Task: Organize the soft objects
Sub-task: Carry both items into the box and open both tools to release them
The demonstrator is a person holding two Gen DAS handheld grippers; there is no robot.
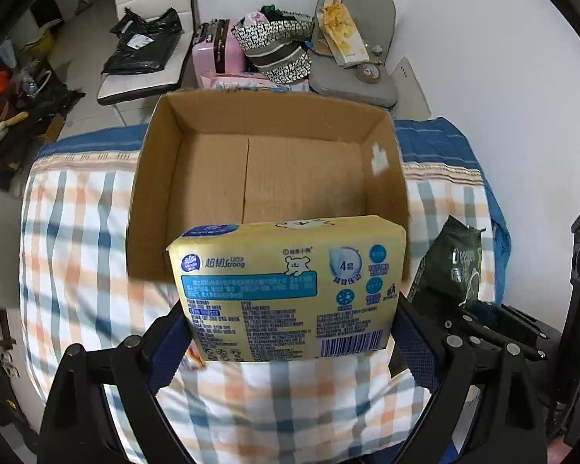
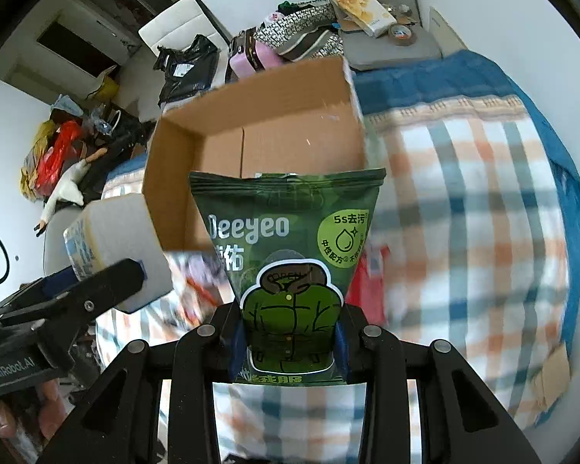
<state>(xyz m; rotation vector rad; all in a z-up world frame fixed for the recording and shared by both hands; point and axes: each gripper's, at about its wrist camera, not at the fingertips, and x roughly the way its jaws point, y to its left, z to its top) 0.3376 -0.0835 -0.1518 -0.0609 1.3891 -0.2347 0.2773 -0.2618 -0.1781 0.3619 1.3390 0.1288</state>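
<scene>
We take the open cardboard box (image 1: 266, 170) as our landmark; it sits on a bed covered with a plaid blanket (image 1: 77, 232), and its inside shows only the bare brown bottom flaps.

Our left gripper (image 1: 290, 332) pinches a yellow tissue pack (image 1: 290, 290) between its two fingers, which press on the pack's short sides. The pack is held off the blanket, just in front of the box's near wall, its far top edge overlapping that wall in the left wrist view. Its printed face with blue labels and a barcode is turned toward the camera.

Our right gripper (image 2: 290, 342) is closed on a green wipes pouch (image 2: 290, 255), clamping its lower part so that the wider sealed top fans out above the fingers. The pouch reads "Deeyeo" and carries a drawing of a green puffer jacket. It too hangs in front of the box's near side, its top edge crossing the near rim in the right wrist view. In the left wrist view we see the same pouch (image 1: 450, 266) to the right of the box's near right corner.

From the right wrist, the tissue pack (image 2: 116, 247) and the left gripper's finger (image 2: 96, 290) appear to the left of the box's near left corner.

Behind the box, beyond its far wall, stand a pink suitcase (image 1: 216, 52), a patterned bag (image 1: 278, 48) and a grey cushion (image 1: 352, 46).
</scene>
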